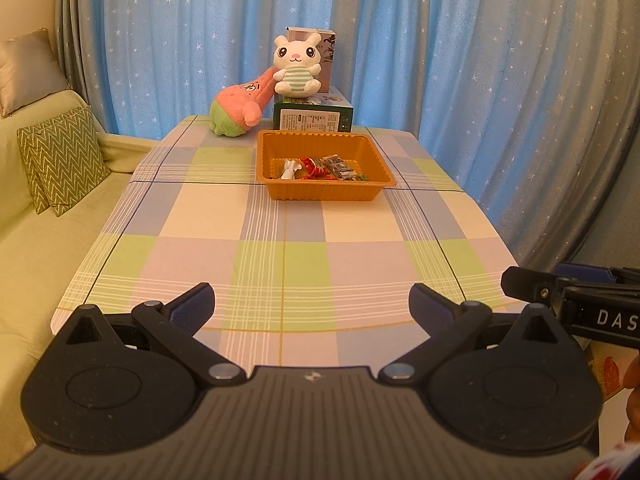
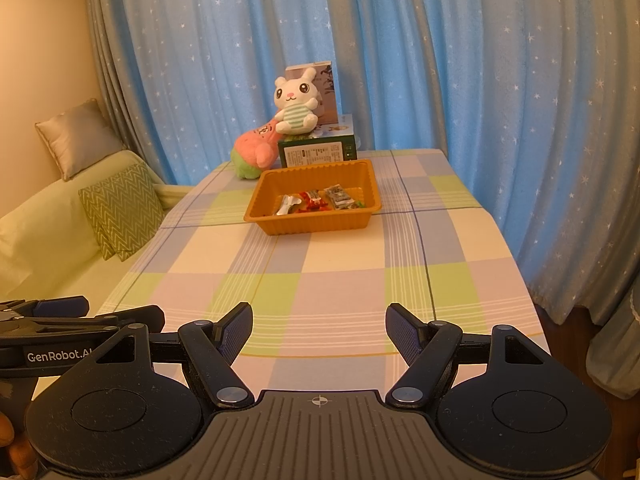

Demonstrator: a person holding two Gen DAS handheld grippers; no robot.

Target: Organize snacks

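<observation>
The checked worktop (image 1: 280, 248) carries an orange tray (image 1: 325, 192) near its far end, with wrapped snacks (image 1: 320, 168) lying inside it. Behind the tray a white rabbit plush (image 1: 295, 65) sits on a green box (image 1: 312, 118). Left hand-held gripper (image 1: 311, 306) and right hand-held gripper (image 2: 319, 330) hover over the near edge, jaws apart, holding nothing

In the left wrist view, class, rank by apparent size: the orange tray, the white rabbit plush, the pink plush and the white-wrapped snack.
1. orange tray
2. pink plush and white rabbit plush: too alike to rank
3. white-wrapped snack
The tray sits nearer the camera, which enlarges it.
</observation>
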